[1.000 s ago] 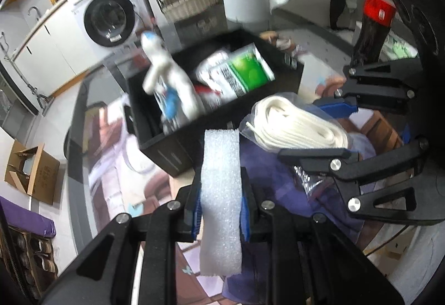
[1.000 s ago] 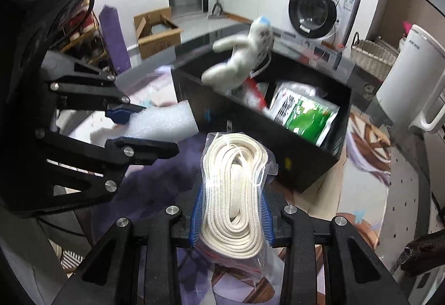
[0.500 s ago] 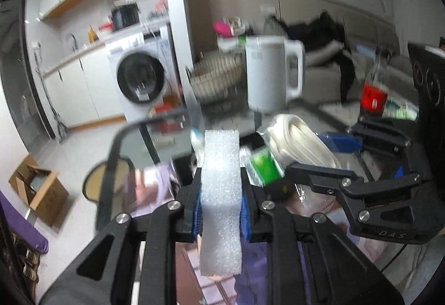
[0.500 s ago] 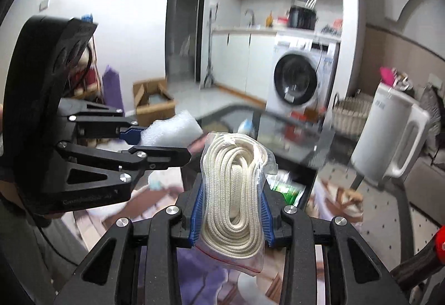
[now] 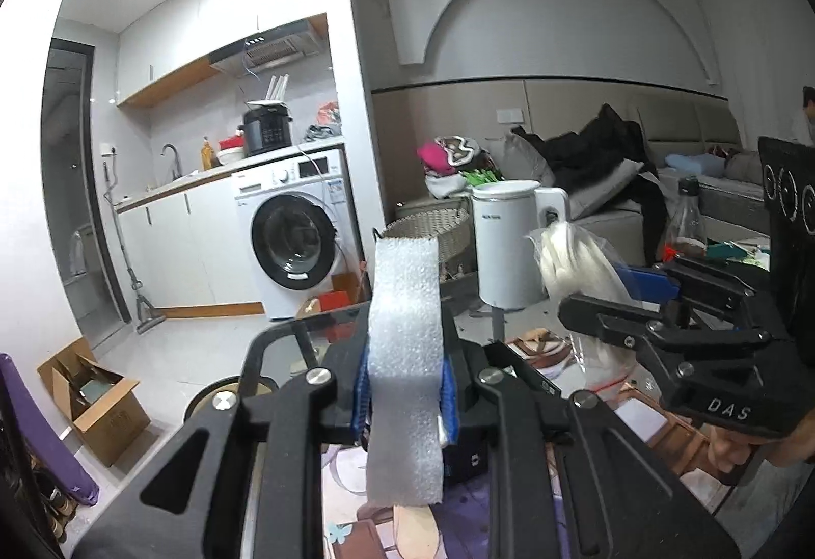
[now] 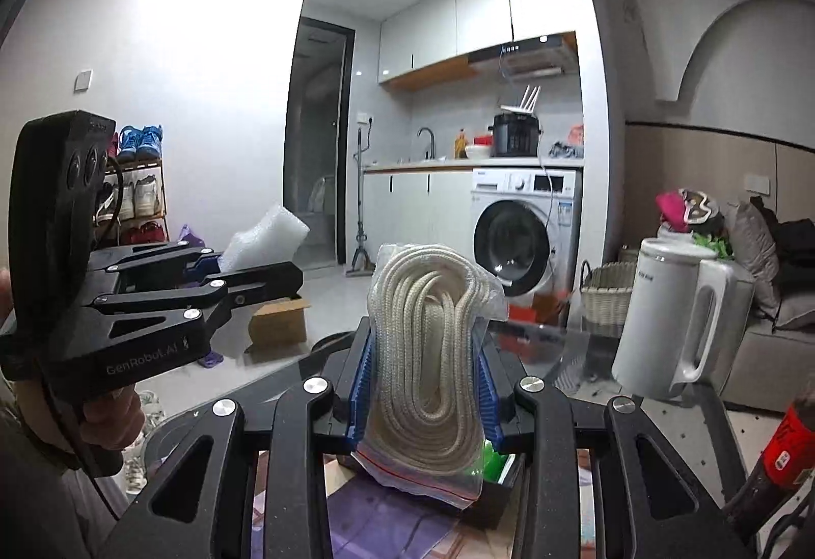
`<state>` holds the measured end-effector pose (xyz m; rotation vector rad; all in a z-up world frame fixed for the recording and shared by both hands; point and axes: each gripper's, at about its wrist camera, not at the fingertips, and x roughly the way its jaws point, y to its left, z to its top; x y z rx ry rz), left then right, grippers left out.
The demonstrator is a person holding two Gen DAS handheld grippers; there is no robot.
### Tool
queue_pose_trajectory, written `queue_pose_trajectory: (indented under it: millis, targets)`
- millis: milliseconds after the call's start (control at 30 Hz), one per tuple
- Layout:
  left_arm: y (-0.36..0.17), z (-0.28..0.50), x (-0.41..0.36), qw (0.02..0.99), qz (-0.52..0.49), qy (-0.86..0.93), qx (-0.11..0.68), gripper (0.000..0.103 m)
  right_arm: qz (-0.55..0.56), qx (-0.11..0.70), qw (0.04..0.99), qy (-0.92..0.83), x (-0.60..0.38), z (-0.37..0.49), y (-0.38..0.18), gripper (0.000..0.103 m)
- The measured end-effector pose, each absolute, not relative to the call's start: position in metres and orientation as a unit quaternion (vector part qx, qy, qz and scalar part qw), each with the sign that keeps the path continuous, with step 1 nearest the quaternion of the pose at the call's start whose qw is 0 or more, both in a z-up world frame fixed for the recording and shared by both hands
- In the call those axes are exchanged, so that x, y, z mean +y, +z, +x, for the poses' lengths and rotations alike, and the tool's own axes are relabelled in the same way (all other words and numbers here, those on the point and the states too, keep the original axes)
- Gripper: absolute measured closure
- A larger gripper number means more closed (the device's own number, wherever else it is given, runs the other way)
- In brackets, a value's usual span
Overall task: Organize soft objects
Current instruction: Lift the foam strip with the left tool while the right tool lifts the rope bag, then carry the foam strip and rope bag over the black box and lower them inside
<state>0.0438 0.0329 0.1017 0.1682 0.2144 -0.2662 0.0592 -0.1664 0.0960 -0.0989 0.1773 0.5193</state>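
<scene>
A white foam strip (image 5: 405, 355) is clamped upright in the left gripper (image 5: 405, 386), and a bagged coil of white rope (image 6: 425, 355) in the right gripper (image 6: 425, 386). Both are judged mid-carry; lowering into the black box (image 6: 501, 490) just below is called for. Beyond the glass table (image 6: 586, 350), a kettle (image 6: 672, 319) and washing machine (image 6: 514, 238) are seen.

Both wrist cameras sit just behind their fingers, looking nearly level across the room toward the washing machine (image 5: 293, 248). Each sees the other gripper beside it, and both share the white kettle (image 6: 672, 319) right of that machine.
</scene>
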Motion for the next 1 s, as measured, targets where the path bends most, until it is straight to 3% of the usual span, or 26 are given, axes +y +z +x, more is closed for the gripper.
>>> queue_pose_trajectory:
  millis: [500,1000]
  targets:
    - [0.105,0.047,0.025,0.981,0.072,-0.142,0.108,0.083,-0.058,0.091,0.959,0.263,-0.162,0.065,0.095,0.068]
    - [0.116,0.1,0.022,0.986,0.03,-0.112,0.12,0.083,-0.038,0.076,0.964,0.251,-0.156,0.1,0.114,0.068]
